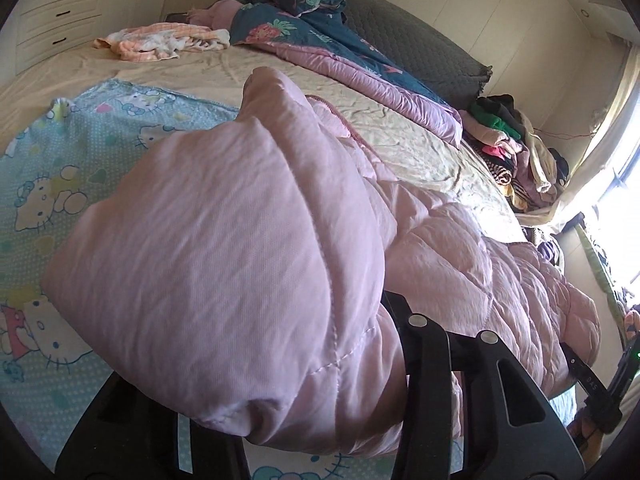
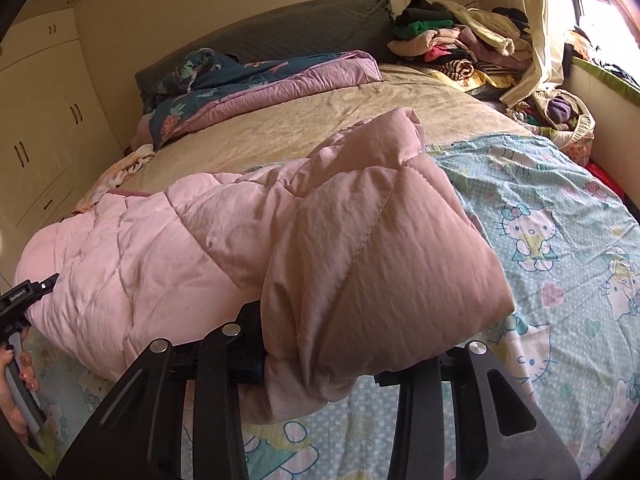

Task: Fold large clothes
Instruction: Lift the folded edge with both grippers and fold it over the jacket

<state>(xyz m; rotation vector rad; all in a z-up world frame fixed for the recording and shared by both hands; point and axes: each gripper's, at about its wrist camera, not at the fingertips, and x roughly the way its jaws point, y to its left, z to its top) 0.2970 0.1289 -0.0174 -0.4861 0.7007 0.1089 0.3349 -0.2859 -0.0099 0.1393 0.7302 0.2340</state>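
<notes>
Pink quilted coat [image 1: 224,240] bunched in both your hand-held grippers, left [image 1: 320,380] and right [image 2: 320,364], clamped on its ends: lift level, keep it taut, fold toward frame top.

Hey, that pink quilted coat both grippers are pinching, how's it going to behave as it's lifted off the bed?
Likely floppy: the pink quilted coat sags in a swag between the left gripper and the right gripper. Probably light for its bulk, since the puffy padding bunches over the jaws. The smooth shell may be a bit slippery, so thick folds could creep out.
</notes>
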